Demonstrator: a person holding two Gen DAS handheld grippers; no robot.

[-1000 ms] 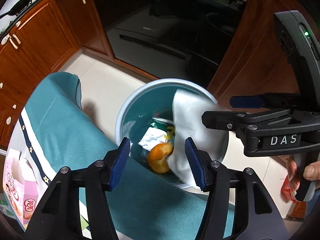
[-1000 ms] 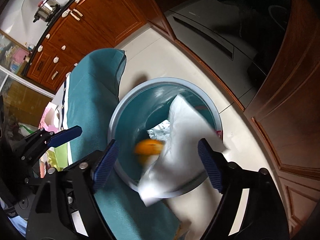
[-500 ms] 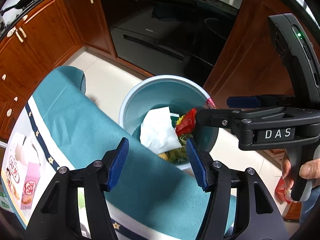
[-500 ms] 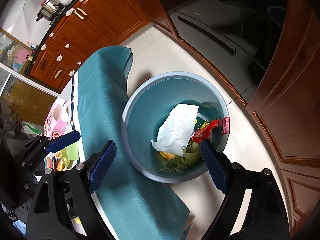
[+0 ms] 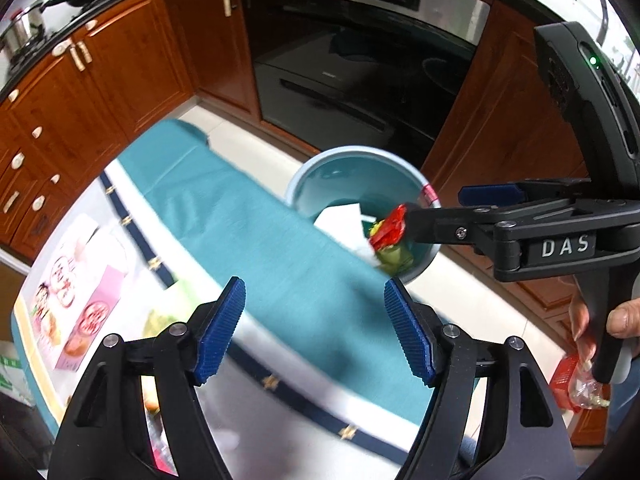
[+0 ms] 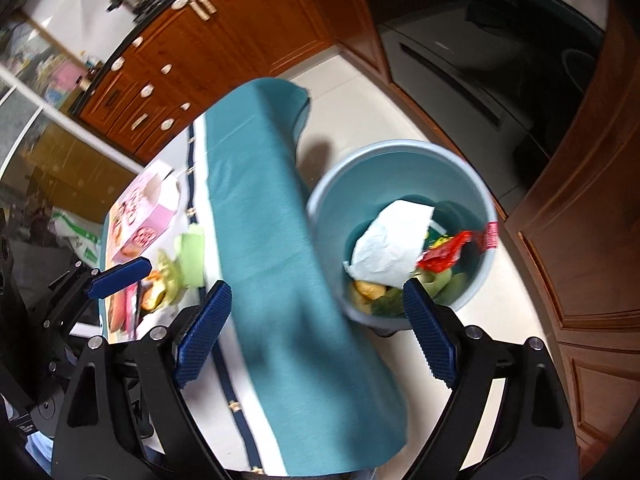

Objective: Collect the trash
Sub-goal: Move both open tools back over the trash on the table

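Note:
A light blue trash bin (image 6: 400, 146) stands on the floor beside the table. In it lie a white paper (image 6: 394, 236), a red wrapper (image 6: 444, 252), orange peel (image 6: 370, 288) and green scraps. My right gripper (image 6: 316, 300) hangs open and empty above the teal tablecloth (image 6: 264, 208) and the bin's near rim. My left gripper (image 5: 314, 300) is over the tablecloth (image 5: 248, 232), its jaws opening with nothing between them. The bin (image 5: 360, 152) lies beyond it, and the right gripper (image 5: 438, 205) crosses in from the right. More scraps (image 6: 172, 268) lie on the table near the left gripper's blue pad (image 6: 120, 278).
A pink box (image 6: 140, 216) sits on the table's far left, also the pink box (image 5: 72, 280) in the left wrist view. Wooden cabinets (image 5: 100, 92) and a dark oven (image 5: 352, 60) ring the floor. A hand (image 5: 624, 316) holds the right gripper's handle.
The white paper and orange peel dropped into the bin. Both grippers rose and pulled back from the bin over the table. The left jaws spread wider.

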